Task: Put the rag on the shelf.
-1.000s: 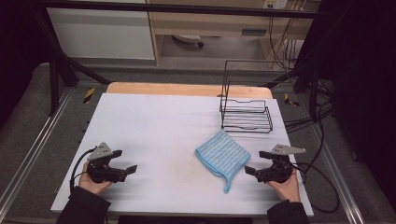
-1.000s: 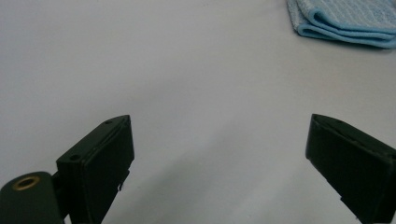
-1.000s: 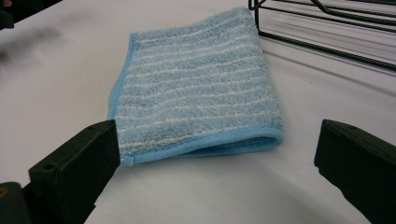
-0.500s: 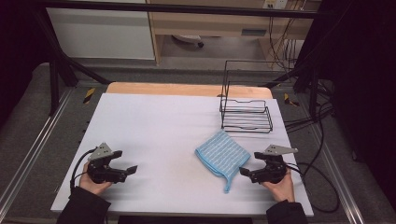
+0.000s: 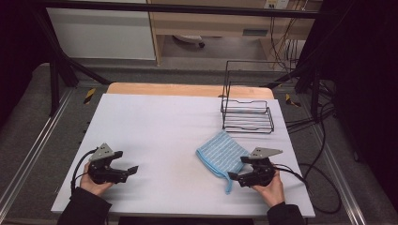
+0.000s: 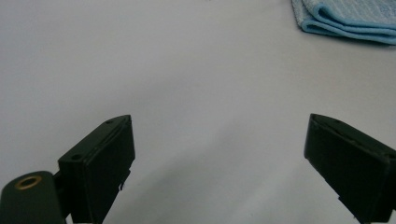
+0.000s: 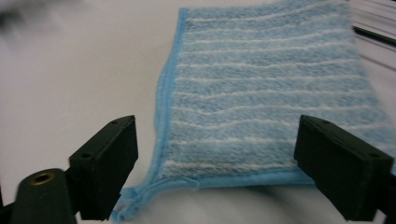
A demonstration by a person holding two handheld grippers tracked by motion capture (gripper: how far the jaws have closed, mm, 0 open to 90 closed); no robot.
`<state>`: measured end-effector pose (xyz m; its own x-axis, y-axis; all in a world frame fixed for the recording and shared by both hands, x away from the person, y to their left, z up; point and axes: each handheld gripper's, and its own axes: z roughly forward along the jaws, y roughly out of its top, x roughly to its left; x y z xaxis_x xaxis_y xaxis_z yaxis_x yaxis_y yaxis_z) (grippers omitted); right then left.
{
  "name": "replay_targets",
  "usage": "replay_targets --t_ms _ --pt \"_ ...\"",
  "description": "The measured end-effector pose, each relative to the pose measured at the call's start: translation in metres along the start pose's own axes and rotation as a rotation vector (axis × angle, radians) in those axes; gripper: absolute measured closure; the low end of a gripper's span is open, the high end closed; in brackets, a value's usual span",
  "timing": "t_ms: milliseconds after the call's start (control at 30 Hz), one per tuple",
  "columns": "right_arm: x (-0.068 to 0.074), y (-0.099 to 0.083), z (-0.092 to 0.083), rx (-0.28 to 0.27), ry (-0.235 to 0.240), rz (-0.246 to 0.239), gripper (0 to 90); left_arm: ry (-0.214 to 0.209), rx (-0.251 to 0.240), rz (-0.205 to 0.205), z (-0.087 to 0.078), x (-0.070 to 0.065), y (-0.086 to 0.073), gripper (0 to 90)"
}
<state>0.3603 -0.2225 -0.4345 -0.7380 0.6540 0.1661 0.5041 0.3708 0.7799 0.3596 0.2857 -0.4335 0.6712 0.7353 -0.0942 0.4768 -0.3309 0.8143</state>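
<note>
- High view: blue cloth [image 5: 221, 153] lies folded flat on white table cover [image 5: 159, 126], right of centre, w/ a thin corner tail trailing toward the near edge.
- High view: right gripper [image 5: 236, 170] sits at the cloth's near-right edge, tips just at the hem. Jaws have just been closing a little but remain spread; no pinch on fabric seen from here.
- High view: left gripper [image 5: 126, 161] rests on the near-left part of the cover, well apart from the cloth, jaws spread, nothing btwn them.
- High view: black wire rack [image 5: 247, 114] stands at far right of the table, just beyond the cloth, not touching it.
- Left gripper view: left gripper [image 6: 219, 140] released, both jaws wide apart over bare cover. Cloth [image 6: 348, 18] seen at top right, folded layers visible at its edge, far from the jaws.
- Right gripper view: right gripper [image 7: 217, 144] is released; jaws flank the cloth [image 7: 271, 88], which lies btwn and ahead of them. Near hem runs across the gap. Left jaw stands beside the cloth's side hem, right jaw over its surface; pads do not press on fabric. Loose corner tab pokes out low, beside the left jaw.
</note>
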Motion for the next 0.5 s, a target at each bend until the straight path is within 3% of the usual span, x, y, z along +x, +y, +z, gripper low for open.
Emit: replay_targets --t_ms 333,500 --pt "0.021 0.010 0.018 0.050 0.034 -0.093 42.8 0.005 0.015 0.006 0.002 -0.001 0.000 9.1" --pt "0.024 0.012 0.030 0.120 0.003 -0.134 48.1 0.007 0.021 0.010 0.002 -0.001 0.000 9.2"
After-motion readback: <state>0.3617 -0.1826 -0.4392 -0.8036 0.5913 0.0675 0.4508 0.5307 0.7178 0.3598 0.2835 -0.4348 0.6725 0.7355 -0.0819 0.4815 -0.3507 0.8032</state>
